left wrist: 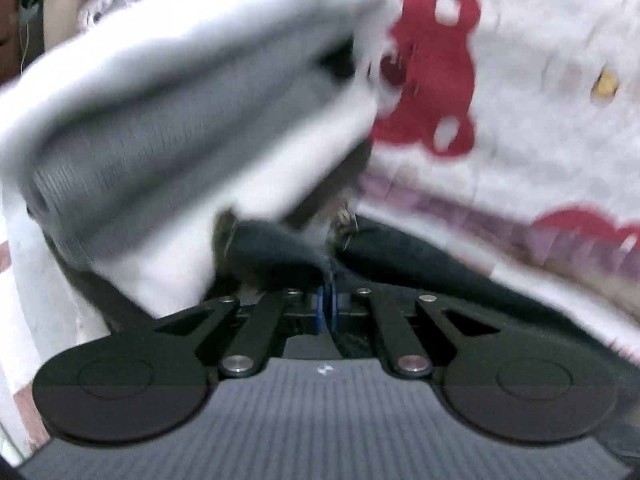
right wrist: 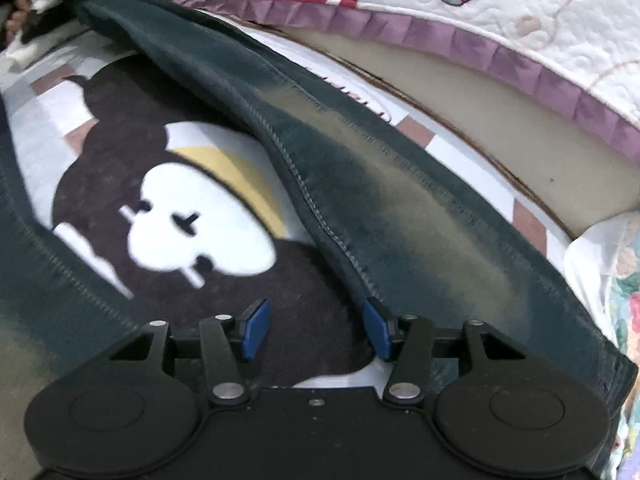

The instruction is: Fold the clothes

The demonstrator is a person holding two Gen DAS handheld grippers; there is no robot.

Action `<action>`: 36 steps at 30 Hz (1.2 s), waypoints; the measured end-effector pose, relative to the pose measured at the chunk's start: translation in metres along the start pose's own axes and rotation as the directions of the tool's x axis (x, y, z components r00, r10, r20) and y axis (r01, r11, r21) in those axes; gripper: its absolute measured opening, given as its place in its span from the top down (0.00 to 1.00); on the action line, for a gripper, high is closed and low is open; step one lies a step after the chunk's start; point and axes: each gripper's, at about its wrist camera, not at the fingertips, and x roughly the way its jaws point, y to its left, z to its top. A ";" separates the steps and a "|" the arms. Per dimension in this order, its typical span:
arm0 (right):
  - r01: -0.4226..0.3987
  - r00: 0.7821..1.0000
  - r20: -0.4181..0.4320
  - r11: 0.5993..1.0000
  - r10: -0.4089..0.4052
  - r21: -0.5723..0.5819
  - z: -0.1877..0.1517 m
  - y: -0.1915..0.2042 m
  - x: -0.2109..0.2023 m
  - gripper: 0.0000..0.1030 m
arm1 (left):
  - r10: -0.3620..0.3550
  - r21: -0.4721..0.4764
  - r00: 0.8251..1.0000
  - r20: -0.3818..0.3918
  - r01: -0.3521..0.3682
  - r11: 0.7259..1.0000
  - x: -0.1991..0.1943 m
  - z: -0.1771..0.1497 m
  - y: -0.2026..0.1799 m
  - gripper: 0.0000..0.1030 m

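Dark green garment [right wrist: 400, 184] stretches taut over the bed's printed blanket [right wrist: 168, 200], one edge pinched in the left gripper [left wrist: 327, 308], jaws closed on it. Right gripper [right wrist: 316, 330] hovers beside the seam, jaws wide, holding nothing. Risk: thin pinch slips under tension, or right jaws catch blanket too.

blurred white cloth [left wrist: 168, 92], quilt [left wrist: 540, 80] smeared

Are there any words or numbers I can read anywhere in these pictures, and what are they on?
No readable words or numbers anywhere.
A small white mark on the left gripper body: too small and blurred to read.
Dark curly marks at the top right corner of the quilt: cut off by the edge, not readable.
The blanket carries only a cartoon picture, no letters.
The dark garment shows no label.
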 end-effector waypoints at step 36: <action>-0.224 0.969 0.107 0.975 0.223 -0.009 0.021 -0.017 0.029 0.90 | 0.128 0.046 0.984 -0.121 -0.124 0.991 -0.003 0.011 0.023 0.85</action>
